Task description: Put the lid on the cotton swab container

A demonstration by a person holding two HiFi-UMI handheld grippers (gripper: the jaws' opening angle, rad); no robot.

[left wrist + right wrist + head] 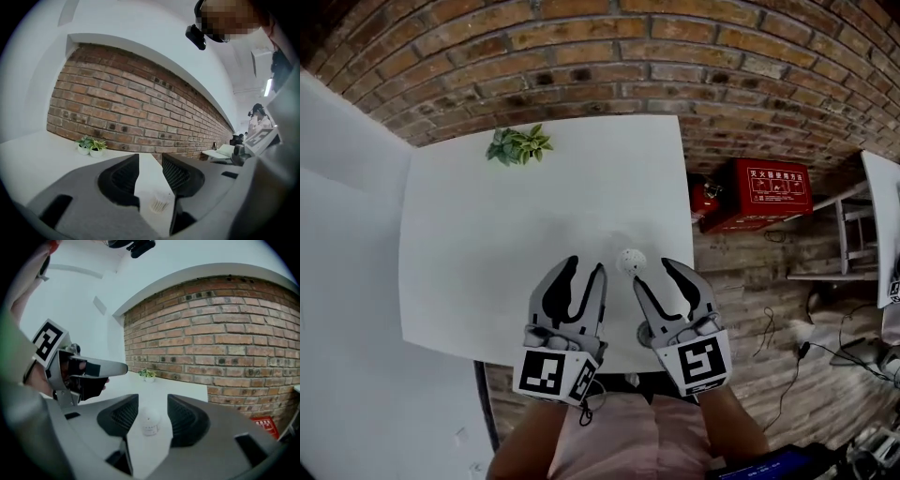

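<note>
While the table [487,234] is smooth white, the container [631,260] is round, dome-lidded.

table [487,262] white | wall [675,56] red brick | container [631,261] white (dotted top)

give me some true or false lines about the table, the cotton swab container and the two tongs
1. The left tongs and the right tongs both stand open, gripping nothing. True.
2. The cotton swab container lies tipped on its side. False: it stands upright on the white table, just ahead of the tongs.
3. The small plant stands at the table's far edge, near the brick wall. True.
4. The red box sits on the table. False: it is on the floor, to the table's right.
</note>
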